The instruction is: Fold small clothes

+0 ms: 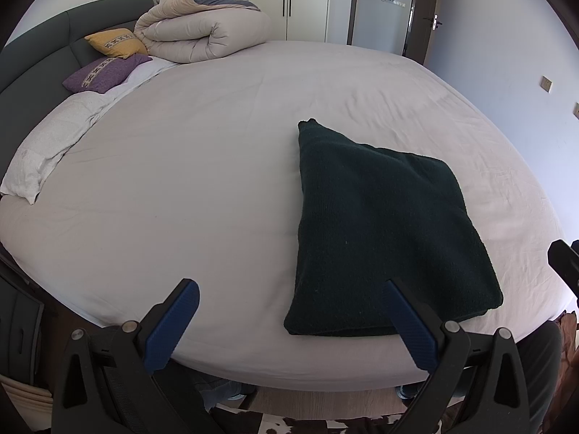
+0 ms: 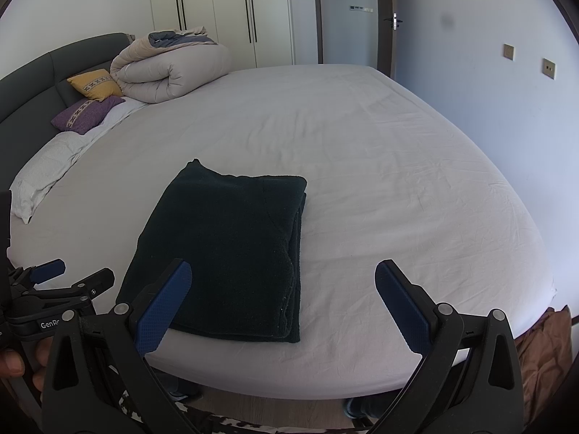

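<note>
A: Two grippers, both spread wide and holding nothing. Starting at the left of the left wrist view, what do you see?

B: At upper left, a purple patterned cushion (image 1: 105, 73) and a yellow one (image 1: 116, 42) lie against the dark headboard, with a rolled beige quilt (image 1: 202, 32) beside them. The pale grey bed sheet (image 1: 181, 181) fills the middle. At lower centre sits the left gripper (image 1: 289, 322), its blue pads well apart.

A: And the garment?

B: A dark green knitted garment, folded into a thick rectangle (image 1: 380, 231), lies right of centre near the bed's front edge. Its long axis runs away from the camera. The left gripper's right-hand pad overlaps its near edge in the frame; I cannot tell whether they touch.

A: From the right wrist view?

B: There the garment (image 2: 224, 249) lies left of centre, stacked layers showing along its right side. The right gripper (image 2: 282, 303) hangs just in front of that near right corner, so I judge both grippers about equally near, one per corner.
</note>
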Demonstrator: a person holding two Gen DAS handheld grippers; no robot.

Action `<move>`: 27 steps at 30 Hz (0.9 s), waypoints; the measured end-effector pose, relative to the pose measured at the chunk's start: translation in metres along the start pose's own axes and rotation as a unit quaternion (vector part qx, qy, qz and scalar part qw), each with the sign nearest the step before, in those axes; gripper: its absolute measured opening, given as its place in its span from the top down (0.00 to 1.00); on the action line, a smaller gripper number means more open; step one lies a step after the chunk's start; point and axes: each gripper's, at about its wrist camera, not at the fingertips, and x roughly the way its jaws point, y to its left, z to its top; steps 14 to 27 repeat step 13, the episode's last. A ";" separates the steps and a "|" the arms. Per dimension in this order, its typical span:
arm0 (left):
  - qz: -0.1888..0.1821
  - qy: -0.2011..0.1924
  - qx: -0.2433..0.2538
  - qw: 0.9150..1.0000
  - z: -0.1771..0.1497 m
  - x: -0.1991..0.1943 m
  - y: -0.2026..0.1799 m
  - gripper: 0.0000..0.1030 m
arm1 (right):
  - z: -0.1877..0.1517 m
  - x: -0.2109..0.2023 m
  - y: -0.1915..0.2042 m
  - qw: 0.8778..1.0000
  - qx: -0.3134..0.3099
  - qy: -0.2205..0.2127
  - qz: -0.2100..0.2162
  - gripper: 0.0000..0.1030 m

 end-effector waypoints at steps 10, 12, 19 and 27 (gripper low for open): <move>-0.001 0.000 0.001 1.000 -0.002 0.001 0.003 0.00 | 0.001 0.001 -0.001 1.000 -0.001 0.001 0.001 0.00; 0.002 -0.005 0.002 1.000 -0.002 0.000 0.003 0.00 | 0.001 0.003 -0.002 1.000 -0.001 0.002 0.001 0.00; 0.003 -0.006 0.003 1.000 -0.002 0.000 0.004 0.00 | 0.000 0.003 -0.002 1.000 0.000 0.003 0.001 0.00; 0.003 -0.006 0.003 1.000 -0.002 0.000 0.004 0.00 | 0.000 0.003 -0.002 1.000 0.000 0.003 0.001 0.00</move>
